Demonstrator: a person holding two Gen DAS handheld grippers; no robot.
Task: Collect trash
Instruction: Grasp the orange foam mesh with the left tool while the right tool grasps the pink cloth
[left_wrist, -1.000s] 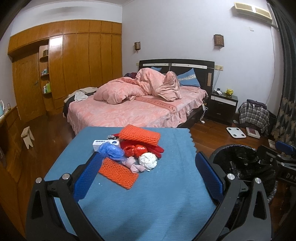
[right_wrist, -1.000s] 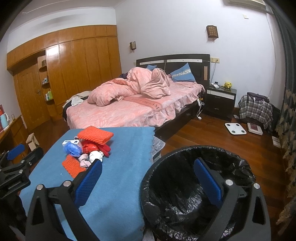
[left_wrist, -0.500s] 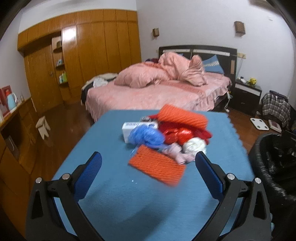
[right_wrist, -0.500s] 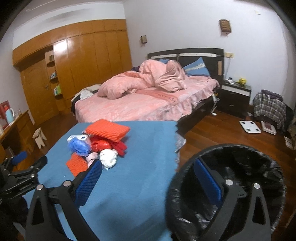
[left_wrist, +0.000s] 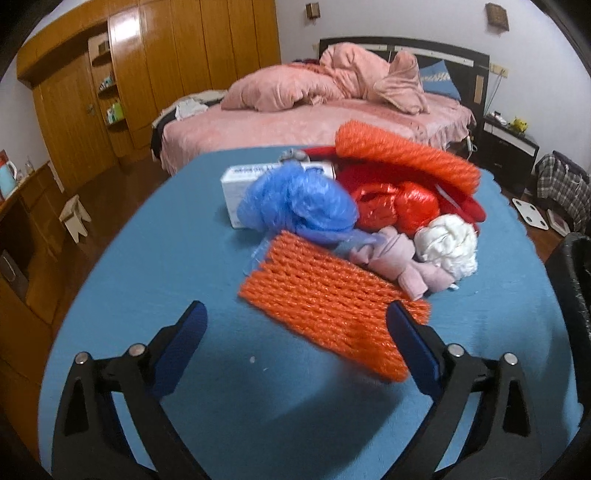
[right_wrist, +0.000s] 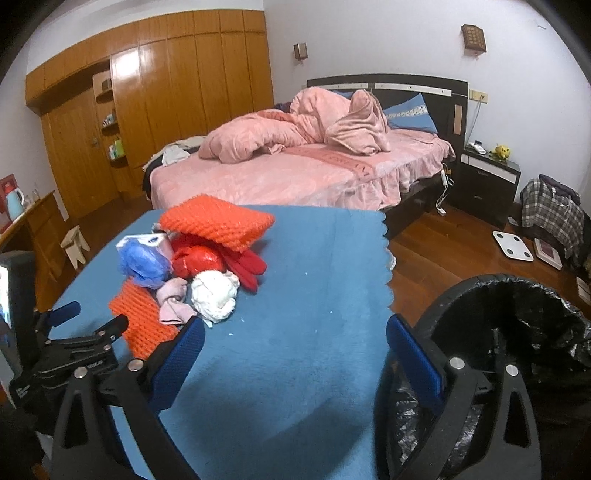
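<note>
A pile of trash lies on the blue table (left_wrist: 155, 258): a flat orange foam net (left_wrist: 325, 306), a blue plastic bag (left_wrist: 299, 203), a red bag (left_wrist: 399, 203), a white wad (left_wrist: 448, 243), a pink cloth (left_wrist: 391, 258), a white box (left_wrist: 236, 181) and a second orange net (left_wrist: 402, 155) on top. My left gripper (left_wrist: 295, 328) is open, just in front of the flat orange net, low over the table. My right gripper (right_wrist: 295, 339) is open and empty, over the table's right part, beside the black-lined bin (right_wrist: 517, 332). The left gripper also shows in the right wrist view (right_wrist: 85, 317).
The bin's rim shows at the right edge in the left wrist view (left_wrist: 576, 280). A pink bed (right_wrist: 295, 173) stands beyond the table. A nightstand (right_wrist: 487, 177), a scale (right_wrist: 513, 245) and a plaid bag (right_wrist: 550, 210) are on the floor to the right. A small stool (right_wrist: 74, 243) stands at left.
My left gripper has moved forward and down toward the pile, which now looms large right before the fingers. My right gripper has swung left, from over the bin toward the table.
</note>
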